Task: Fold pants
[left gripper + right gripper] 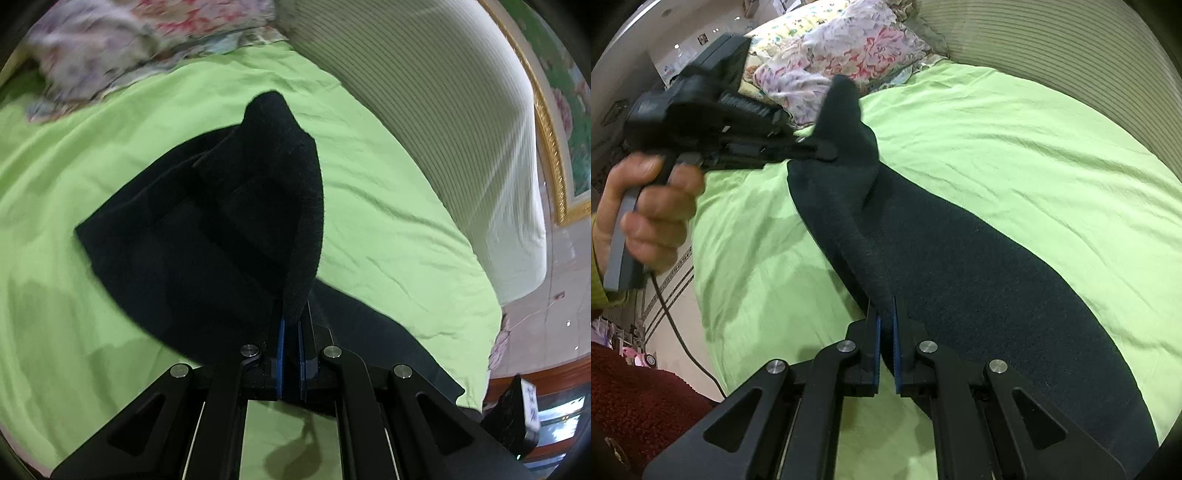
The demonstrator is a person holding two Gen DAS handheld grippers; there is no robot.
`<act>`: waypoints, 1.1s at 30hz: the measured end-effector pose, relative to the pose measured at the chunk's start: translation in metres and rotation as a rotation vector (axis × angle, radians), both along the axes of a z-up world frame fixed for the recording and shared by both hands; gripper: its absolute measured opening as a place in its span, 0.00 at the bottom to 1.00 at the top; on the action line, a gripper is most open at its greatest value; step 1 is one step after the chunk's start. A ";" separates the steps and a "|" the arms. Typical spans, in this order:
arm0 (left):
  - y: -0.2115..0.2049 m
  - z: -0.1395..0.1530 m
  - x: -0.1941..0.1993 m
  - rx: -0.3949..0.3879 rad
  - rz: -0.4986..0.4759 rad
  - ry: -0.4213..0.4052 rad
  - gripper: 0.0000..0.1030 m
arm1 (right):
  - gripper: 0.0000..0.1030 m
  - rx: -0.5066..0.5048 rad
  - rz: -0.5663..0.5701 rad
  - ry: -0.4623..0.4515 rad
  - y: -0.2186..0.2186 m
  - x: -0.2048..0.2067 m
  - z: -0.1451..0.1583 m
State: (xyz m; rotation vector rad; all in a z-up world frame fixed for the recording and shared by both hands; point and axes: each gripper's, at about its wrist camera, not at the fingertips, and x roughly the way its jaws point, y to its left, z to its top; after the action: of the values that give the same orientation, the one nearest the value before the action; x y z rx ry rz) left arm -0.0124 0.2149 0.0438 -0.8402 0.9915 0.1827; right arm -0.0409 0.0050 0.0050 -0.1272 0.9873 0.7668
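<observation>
Spreading ahead of both tools, the green bed sheet carries the dark pants, whose long axis runs away from the right gripper toward the floral bedding beyond. One edge is lifted off the sheet, the rest lying flat ahead and to the right. The right gripper's blue pads pinch the near end of that raised edge; the left gripper, seen up-left of it in the right view, clamps the far end. Judgement: both holds share one edge, so the fold goes crosswise, carrying it over the flat part.
</observation>
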 end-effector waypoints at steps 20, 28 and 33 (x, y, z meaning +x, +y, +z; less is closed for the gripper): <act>0.029 -0.067 -0.036 -0.129 0.048 0.002 0.05 | 0.06 -0.094 0.000 0.045 0.025 0.014 -0.026; 0.036 -0.066 -0.046 -0.118 0.055 -0.016 0.05 | 0.06 -0.080 -0.008 0.059 0.027 0.014 -0.030; 0.039 -0.071 -0.053 -0.121 0.052 0.018 0.12 | 0.13 -0.067 -0.004 0.096 0.025 0.015 -0.032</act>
State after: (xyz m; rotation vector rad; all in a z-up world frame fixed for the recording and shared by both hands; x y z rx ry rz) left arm -0.0652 0.2544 -0.0272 -0.9771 1.0057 0.1760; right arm -0.0257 0.0302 -0.0271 -0.1474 1.1040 0.7423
